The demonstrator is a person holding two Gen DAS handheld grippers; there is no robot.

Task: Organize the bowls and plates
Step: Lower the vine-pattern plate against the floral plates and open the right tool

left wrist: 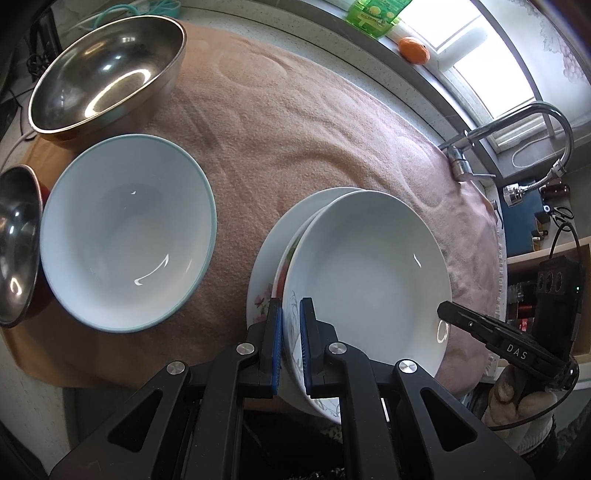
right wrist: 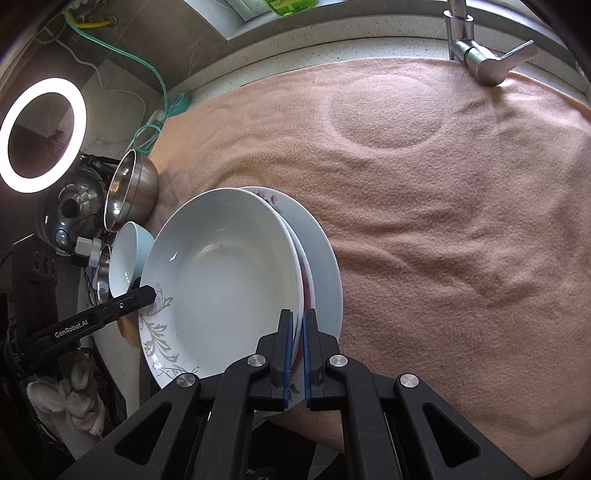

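Observation:
A stack of white plates [left wrist: 369,273] lies on the pink towel [left wrist: 295,129] near its front edge. The top deep plate [right wrist: 229,277] has a grey leaf pattern; a floral plate [right wrist: 317,258] lies under it. My left gripper [left wrist: 291,332] is shut on the stack's near rim. My right gripper [right wrist: 298,343] is shut on the opposite rim; it shows in the left wrist view [left wrist: 443,310] at the right. A blue-rimmed white bowl [left wrist: 125,236] sits left of the plates. A large steel bowl [left wrist: 107,74] and a smaller steel bowl [left wrist: 18,243] stand nearby.
A tap [right wrist: 480,55] stands at the towel's far right corner. A ring light [right wrist: 40,134] and a steel pot [right wrist: 74,206] are at the left. An orange [left wrist: 413,50] and a green bottle [left wrist: 373,14] sit on the windowsill. The towel shows round dents.

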